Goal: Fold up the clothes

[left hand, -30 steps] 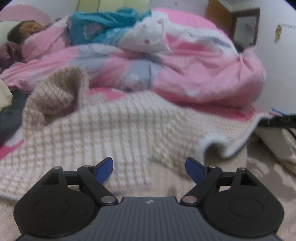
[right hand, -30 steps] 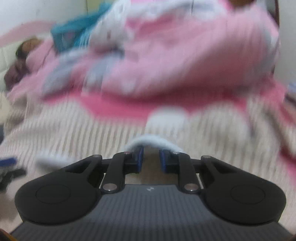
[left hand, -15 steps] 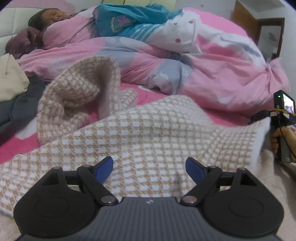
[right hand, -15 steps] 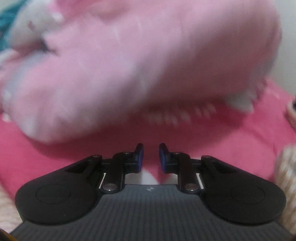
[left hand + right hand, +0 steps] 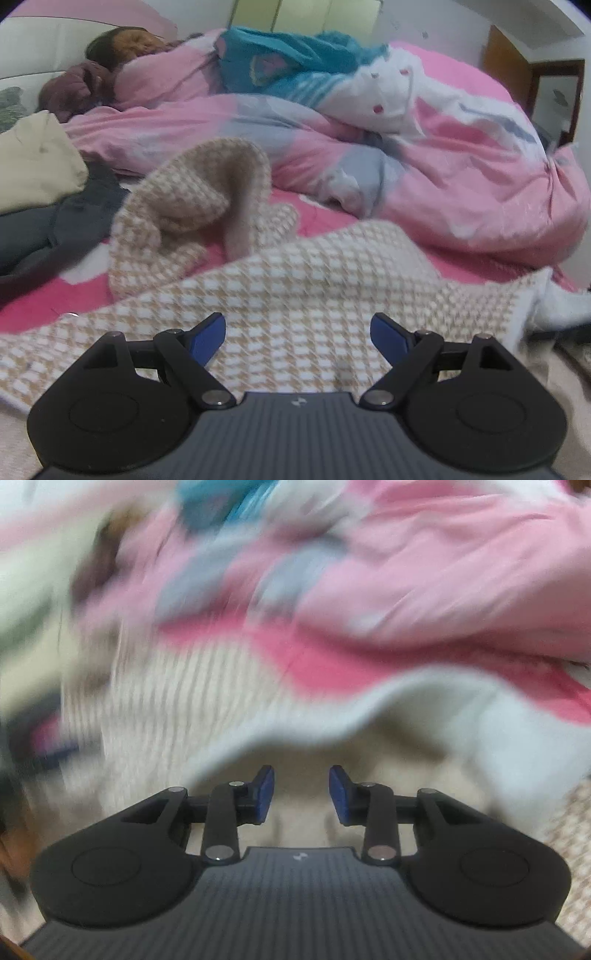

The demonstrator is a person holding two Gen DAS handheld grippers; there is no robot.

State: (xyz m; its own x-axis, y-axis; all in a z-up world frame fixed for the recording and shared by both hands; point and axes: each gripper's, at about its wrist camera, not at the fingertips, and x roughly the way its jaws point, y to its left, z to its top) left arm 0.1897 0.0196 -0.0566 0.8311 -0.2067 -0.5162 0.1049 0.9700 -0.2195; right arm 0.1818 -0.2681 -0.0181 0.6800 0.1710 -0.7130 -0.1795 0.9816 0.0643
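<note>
Beige-and-white checked knit, my sweater [image 5: 295,295], lies spread over the near part of the bed [image 5: 332,218], its body right under my left tool [image 5: 297,332] and one bunched sleeve [image 5: 199,195] heaped up farther off to the left. My left tool hangs just above the cloth with its blue pads [image 5: 207,338] spread wide and nothing between them. To the far side a pink quilt [image 5: 461,177] is piled high, with a teal blanket [image 5: 288,62] on top of it, and a person [image 5: 122,48] lies under the covers at the far left. Near the left edge a cream cloth [image 5: 33,162] sits on dark grey clothes [image 5: 55,225]. The right wrist view is badly blurred. There my right tool [image 5: 301,794] points down at the sweater [image 5: 166,709], near its fuzzy white edge [image 5: 369,709]; its jaws have just been opening, they stand partly apart, and no cloth is pinched between them. The pink quilt [image 5: 443,572] fills the far half of that view, above a strip of the pink sheet [image 5: 325,657].
</note>
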